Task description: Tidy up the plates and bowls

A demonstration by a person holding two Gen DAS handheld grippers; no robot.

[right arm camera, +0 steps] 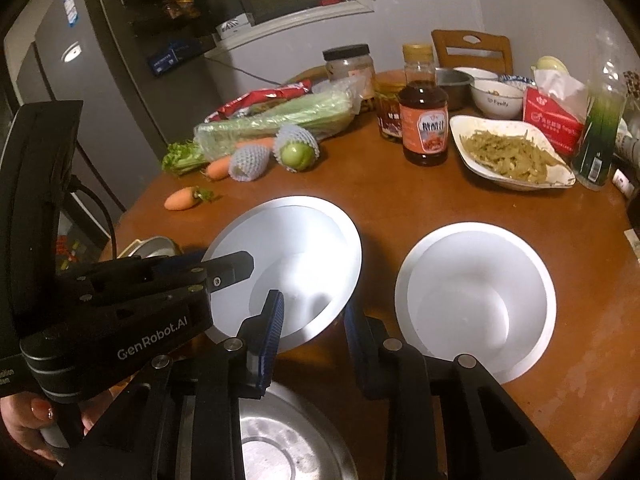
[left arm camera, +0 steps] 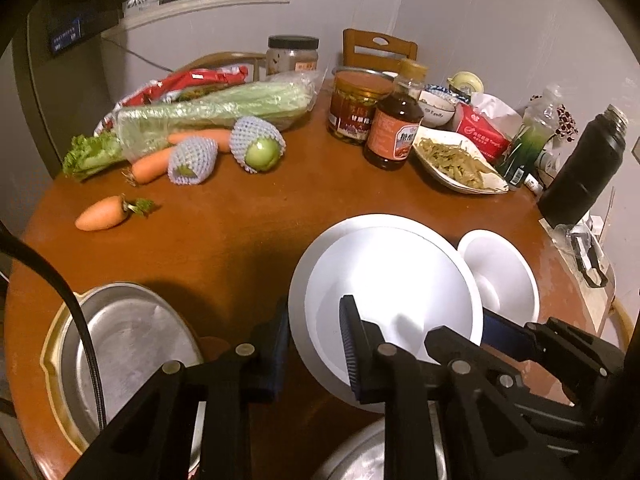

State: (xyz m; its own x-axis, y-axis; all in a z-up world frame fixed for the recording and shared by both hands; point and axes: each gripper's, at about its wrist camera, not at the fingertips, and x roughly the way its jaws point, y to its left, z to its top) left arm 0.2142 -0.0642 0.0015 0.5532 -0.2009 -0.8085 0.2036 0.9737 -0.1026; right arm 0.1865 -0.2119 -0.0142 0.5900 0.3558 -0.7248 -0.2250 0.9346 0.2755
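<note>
- The near rim of the white plate (left arm camera: 384,280) on the table (left arm camera: 224,240) is clamped by the left hand-held gripper (left arm camera: 316,344) and the right hand-held gripper (right arm camera: 314,316), presumably for lifting.
- The white bowl (right arm camera: 476,296), set on a plate beside it, is judged the stacking spot.

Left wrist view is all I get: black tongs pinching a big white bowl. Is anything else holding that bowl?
Observer: Yes. In the right wrist view the right gripper straddles the near rim of the large white bowl, one finger inside and one outside.
Operator: Who moves these tongs?
Observer: A person. A hand grips the handle of the left gripper, at the lower left of that view.
Operator: And the dark slab at my far left?
Observer: It is a tall grey fridge beside the table, with packets stacked on top.
</note>
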